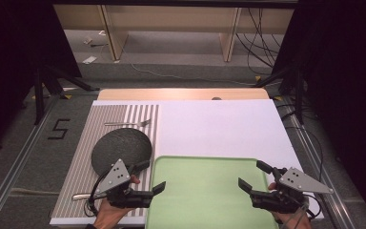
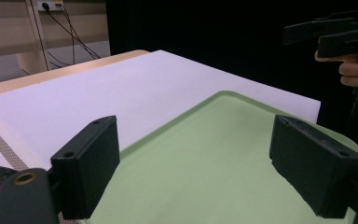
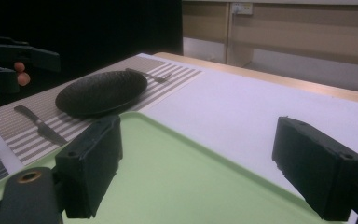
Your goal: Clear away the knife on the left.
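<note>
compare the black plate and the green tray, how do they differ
The black plate is round, dark and textured; the green tray is rectangular with rounded corners, pale and smooth. The plate is the smaller of the two. The plate sits on the striped placemat between a fork and a knife; the tray lies on the white board. Both are empty and lie flat.

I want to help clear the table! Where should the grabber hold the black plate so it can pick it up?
Probably by the rim. The black plate lies flat and shallow on the striped placemat, so only its edge gives the jaws a hold. The left gripper, open, is nearest; come low at the near edge, which is free, with one jaw under the rim.
</note>
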The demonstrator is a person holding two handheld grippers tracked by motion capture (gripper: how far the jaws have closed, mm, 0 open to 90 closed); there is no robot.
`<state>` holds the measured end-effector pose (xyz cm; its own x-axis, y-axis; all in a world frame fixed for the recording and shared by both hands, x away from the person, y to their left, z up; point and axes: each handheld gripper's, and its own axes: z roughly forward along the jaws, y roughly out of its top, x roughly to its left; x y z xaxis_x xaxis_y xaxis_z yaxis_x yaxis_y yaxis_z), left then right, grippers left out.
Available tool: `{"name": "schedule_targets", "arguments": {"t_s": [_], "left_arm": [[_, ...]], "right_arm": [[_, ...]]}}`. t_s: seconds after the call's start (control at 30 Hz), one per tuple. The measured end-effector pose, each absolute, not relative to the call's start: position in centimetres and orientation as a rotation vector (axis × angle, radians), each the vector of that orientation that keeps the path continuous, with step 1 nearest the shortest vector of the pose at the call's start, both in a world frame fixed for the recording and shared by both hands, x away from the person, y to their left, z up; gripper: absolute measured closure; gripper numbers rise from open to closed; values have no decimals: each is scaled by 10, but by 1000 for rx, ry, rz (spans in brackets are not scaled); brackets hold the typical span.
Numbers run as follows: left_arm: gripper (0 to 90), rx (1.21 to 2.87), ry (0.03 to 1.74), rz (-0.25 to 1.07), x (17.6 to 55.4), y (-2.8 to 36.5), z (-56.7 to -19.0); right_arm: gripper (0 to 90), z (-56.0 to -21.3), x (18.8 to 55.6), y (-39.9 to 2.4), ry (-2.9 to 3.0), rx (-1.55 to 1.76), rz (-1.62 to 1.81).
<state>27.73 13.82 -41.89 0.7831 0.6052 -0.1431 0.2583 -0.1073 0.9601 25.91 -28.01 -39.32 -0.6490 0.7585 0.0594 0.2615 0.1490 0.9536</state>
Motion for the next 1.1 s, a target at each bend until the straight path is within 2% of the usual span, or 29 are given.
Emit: {"name": "schedule_targets", "arguments": {"t_s": [0.2, 0.57, 1.1], "left_arm": [[155, 1715, 685, 327, 278, 138, -418], [156, 1861, 616, 346, 278, 137, -410], [161, 2105, 682, 312, 286, 147, -402]], "right_arm": [[169, -393, 259, -281, 1992, 972, 1514], [171, -393, 259, -280, 2000, 968, 1516], [172, -394, 259, -280, 2008, 965, 1511]]}}
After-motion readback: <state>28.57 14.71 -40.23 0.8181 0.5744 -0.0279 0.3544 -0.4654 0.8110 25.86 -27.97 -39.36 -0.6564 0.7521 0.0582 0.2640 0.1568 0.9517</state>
